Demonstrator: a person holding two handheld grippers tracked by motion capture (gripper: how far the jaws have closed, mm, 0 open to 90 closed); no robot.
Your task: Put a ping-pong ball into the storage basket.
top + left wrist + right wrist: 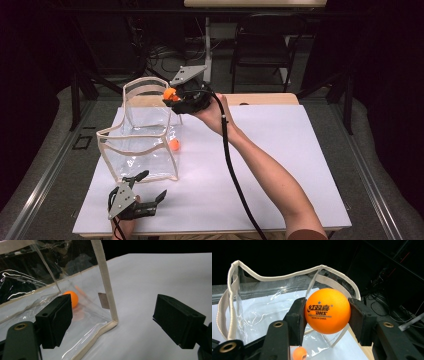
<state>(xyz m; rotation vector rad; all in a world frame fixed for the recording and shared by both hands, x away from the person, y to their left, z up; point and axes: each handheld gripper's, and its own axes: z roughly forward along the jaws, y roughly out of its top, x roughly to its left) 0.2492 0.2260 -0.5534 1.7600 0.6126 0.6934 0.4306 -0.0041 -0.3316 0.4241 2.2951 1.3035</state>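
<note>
The right claw (pixel 325 315) grips 1 orange ping-pong ball (pixel 327 311) between its pads, held above the far rim of a clear plastic bag (pixel 142 145) with cream edging. To drop it cleanly, centre the ball over the bag's open mouth before letting go. A second orange ball (pixel 71 298) already lies inside. The left claw (pixel 150 187) rests wide open and empty on the white bench (pixel 280 165), beside the bag's near corner. The sagging rim may catch the ball.

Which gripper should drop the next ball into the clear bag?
Right. The right gripper is shut on an orange ball above the clear bag. The left gripper rests open, empty, near the bag's front corner.
</note>
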